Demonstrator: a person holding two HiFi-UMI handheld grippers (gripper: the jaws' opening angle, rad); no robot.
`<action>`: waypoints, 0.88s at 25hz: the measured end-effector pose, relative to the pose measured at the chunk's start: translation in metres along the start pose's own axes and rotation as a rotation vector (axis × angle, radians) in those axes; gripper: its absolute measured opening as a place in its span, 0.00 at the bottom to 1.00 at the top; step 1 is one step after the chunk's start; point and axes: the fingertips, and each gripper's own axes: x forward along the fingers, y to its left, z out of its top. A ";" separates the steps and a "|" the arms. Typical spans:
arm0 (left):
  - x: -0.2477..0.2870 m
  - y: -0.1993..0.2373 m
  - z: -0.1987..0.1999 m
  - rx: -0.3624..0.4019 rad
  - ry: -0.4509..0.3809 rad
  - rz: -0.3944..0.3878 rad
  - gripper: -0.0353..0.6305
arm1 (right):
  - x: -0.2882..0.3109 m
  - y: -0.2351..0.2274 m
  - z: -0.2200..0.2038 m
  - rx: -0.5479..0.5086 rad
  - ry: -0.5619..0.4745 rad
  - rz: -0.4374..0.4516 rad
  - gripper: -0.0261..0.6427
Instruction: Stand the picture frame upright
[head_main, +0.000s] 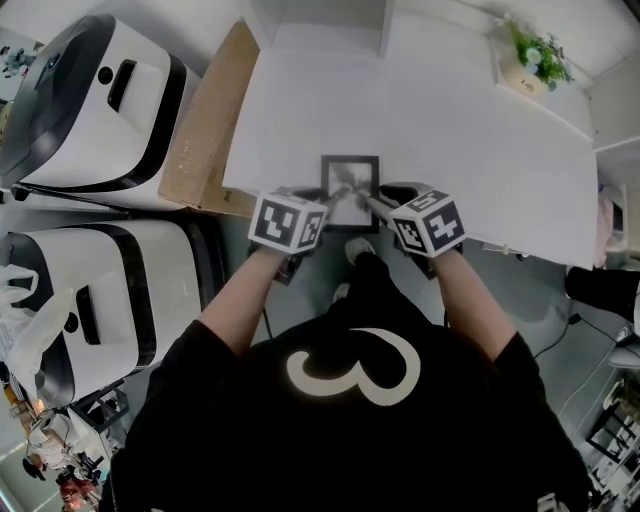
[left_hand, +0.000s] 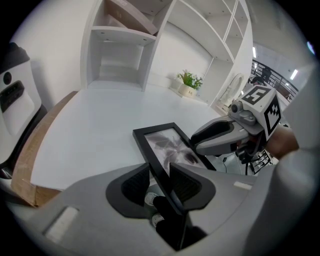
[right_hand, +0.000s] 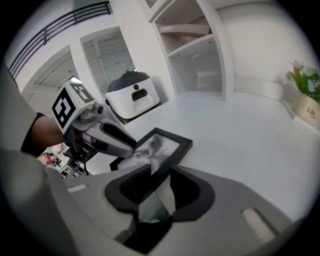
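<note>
The left gripper pinches the near left side of the picture frame, with the black border clamped between its pads. The right gripper is closed on the same frame's near right side. The frame lies face up, not upright, at the middle of the near edge of the white table. Its near end pokes out past that edge above the person's shoe. A cardboard sheet runs along the table's left edge. A white shelf unit stands at the far edge, and a small potted plant sits near the far right corner. Two white-and-black machines stand on the floor beyond the left edge.
</note>
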 end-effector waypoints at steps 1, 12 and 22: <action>0.000 0.000 0.000 -0.001 -0.001 -0.002 0.25 | 0.000 0.000 0.000 0.005 -0.003 0.000 0.22; -0.008 0.002 -0.006 -0.129 0.000 -0.104 0.29 | -0.015 -0.006 -0.011 0.119 -0.033 0.024 0.24; -0.020 -0.012 -0.020 -0.326 -0.051 -0.415 0.33 | -0.023 0.017 -0.036 0.428 -0.071 0.269 0.24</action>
